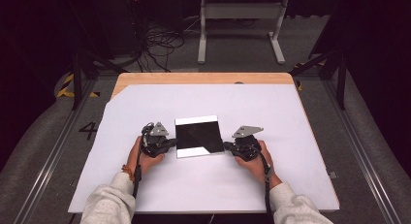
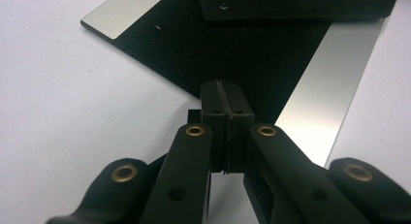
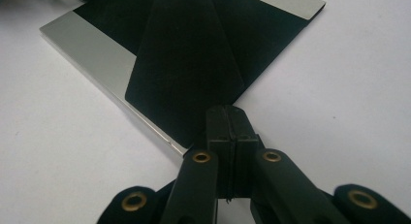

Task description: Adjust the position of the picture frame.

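A flat square plate [image 1: 197, 136] with a shiny, mirror-like face lies in the middle of the white sheet [image 1: 145, 185]; it looks mostly black, with pale bands along two sides. My left gripper [image 1: 173, 142] rests at the plate's left edge with its jaws pressed together and nothing between them. In the left gripper view, the left gripper's tips [image 2: 223, 88] reach over the rim of the plate [image 2: 145, 44]. My right gripper [image 1: 226, 145] sits at the plate's right edge, also shut and empty. In the right gripper view, its tips [image 3: 228, 112] meet a near corner of the plate [image 3: 184, 64].
The white sheet covers a wooden table [image 1: 203, 78] whose far edge shows bare. Beyond it on the floor stand a white frame [image 1: 240, 25] and loose cables [image 1: 155, 44]. Metal rails [image 1: 48, 156] run along both sides of the table.
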Tool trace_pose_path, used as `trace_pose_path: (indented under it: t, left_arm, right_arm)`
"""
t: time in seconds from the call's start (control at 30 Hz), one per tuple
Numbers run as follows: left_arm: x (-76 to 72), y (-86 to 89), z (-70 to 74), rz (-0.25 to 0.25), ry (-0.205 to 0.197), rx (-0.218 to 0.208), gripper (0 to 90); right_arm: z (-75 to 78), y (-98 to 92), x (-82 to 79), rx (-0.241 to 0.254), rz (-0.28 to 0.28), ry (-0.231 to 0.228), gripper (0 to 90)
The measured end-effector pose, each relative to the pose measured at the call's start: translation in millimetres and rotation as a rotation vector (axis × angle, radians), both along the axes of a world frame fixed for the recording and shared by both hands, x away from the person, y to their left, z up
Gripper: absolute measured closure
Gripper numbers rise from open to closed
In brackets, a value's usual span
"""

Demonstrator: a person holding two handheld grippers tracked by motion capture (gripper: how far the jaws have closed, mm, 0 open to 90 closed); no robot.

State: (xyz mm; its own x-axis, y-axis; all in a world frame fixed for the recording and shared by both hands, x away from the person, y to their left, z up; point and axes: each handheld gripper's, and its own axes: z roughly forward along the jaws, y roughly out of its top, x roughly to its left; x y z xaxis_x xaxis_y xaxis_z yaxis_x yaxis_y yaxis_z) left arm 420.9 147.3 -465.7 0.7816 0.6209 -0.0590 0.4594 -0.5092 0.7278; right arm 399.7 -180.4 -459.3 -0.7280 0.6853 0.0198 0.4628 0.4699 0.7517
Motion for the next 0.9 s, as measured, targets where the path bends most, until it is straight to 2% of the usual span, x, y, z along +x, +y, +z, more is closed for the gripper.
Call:
trace_pose_path:
  t: [0.1, 0.7, 0.9]
  left_arm:
    - [0.3, -0.3, -0.7, -0.002, 0.007, -0.013, 89.8]
    - [1.1, -11.6, -0.4, -0.061, -0.02, 0.005, 89.9]
    - [2.2, -17.1, 0.3, -0.084, -0.005, -0.002, 89.9]
  right_arm:
    - [0.1, -0.5, -1.2, -0.004, -0.003, -0.002, 90.0]
    - [1.2, -13.5, -12.3, -0.003, 0.018, 0.02, 90.0]
    - [1.0, -19.5, -16.1, 0.001, 0.02, 0.022, 90.0]
